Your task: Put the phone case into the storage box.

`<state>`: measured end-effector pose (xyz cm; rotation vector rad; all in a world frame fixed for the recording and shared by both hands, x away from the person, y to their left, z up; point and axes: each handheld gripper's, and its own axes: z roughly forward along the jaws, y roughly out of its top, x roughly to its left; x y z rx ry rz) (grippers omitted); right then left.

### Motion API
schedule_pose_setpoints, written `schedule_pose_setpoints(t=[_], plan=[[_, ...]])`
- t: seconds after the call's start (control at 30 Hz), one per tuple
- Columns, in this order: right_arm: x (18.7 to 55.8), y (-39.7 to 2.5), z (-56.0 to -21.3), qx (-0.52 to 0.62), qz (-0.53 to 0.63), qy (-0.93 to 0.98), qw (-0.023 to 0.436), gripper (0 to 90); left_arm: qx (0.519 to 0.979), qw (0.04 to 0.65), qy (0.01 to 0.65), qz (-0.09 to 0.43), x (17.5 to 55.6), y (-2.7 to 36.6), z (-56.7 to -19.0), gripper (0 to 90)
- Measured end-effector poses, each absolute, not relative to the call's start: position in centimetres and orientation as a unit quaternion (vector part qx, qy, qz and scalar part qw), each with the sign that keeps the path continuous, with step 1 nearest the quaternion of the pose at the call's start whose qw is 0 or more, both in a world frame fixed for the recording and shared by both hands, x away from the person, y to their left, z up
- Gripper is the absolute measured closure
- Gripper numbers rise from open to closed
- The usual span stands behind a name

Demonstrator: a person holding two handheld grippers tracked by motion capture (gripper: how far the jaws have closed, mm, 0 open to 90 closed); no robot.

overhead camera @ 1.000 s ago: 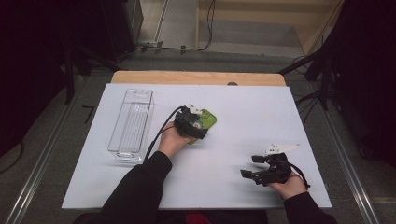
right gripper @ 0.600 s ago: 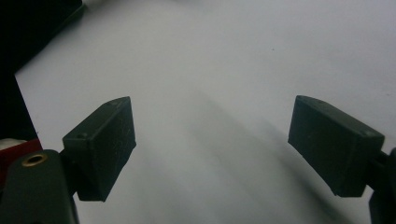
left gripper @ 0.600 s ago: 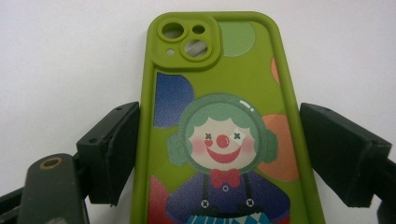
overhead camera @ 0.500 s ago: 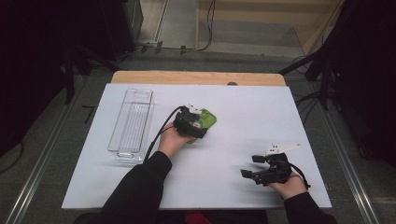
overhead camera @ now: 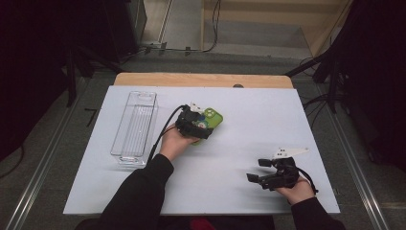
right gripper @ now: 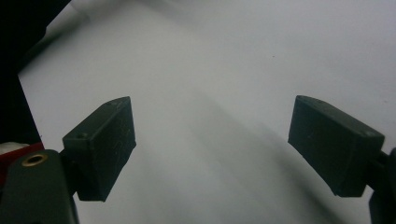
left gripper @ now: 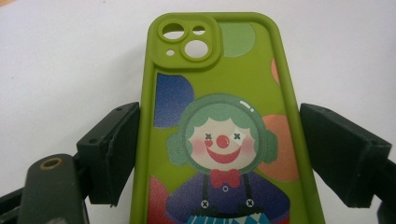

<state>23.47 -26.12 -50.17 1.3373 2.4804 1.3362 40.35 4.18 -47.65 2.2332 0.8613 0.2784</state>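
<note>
The white table (overhead camera: 239, 124) is my whole workspace, with the clear plastic bin (overhead camera: 134, 125) lying long-ways off to the left, well apart from where I am working. Near the middle lies the green phone case (left gripper: 219, 130), flat on the table with its clown picture up and the camera cut-out at the far end. My left claw (left gripper: 219, 144) straddles it – jaws apart, one on each long side; the left one sits against the rim or just off it, the right one stands a little clear. As I judge it, the step is to close on the case, so I want it centred between the pads and the jaws low enough to catch the side walls, not the rounded top lip – soft silicone will bow if squeezed hard. My right claw (overhead camera: 268, 175) waits near the front right corner, jaws spread wide over bare table
</note>
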Motion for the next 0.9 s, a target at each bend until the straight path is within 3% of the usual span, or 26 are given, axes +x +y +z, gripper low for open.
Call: schedule_pose_setpoints(t=[0.9], plan=[[23.4, -25.0, -49.3, 0.445, 0.435, 0.783, 0.007, 13.3, 0.843, 0.405, 0.348, 0.061, 35.8, 7.6, -45.4, 16.7]])
